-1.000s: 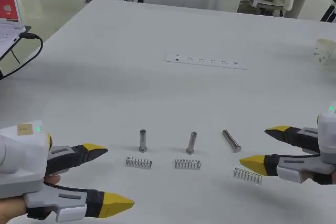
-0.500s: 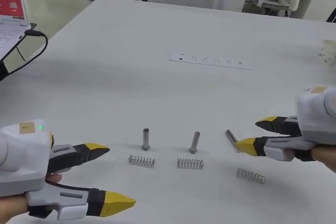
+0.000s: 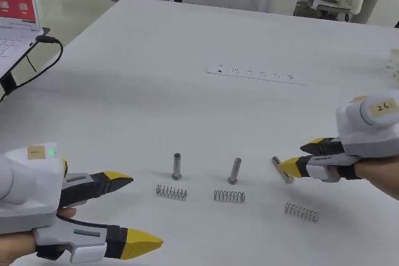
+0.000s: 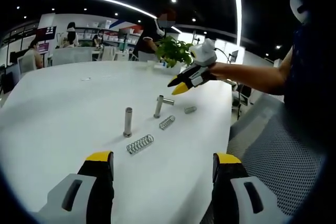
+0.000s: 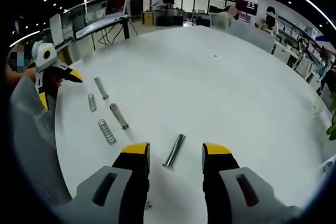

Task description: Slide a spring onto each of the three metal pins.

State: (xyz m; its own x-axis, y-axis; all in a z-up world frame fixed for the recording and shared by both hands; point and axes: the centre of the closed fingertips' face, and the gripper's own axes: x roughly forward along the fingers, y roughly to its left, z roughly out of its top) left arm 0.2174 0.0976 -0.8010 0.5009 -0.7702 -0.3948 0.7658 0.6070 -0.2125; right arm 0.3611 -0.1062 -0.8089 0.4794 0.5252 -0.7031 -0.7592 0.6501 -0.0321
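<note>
Between the parted right tongs (image 5: pixel 176 148) lies a pin (image 5: pixel 174 151) in the right gripper view; left tongs (image 4: pixel 163 157) gape.

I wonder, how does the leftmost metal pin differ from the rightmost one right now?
The leftmost pin stands upright; the rightmost pin lies flat on the table. The rightmost pin sits between the open jaws of the right gripper; the leftmost pin has no gripper around it. Both are bare metal, without a spring.
</note>
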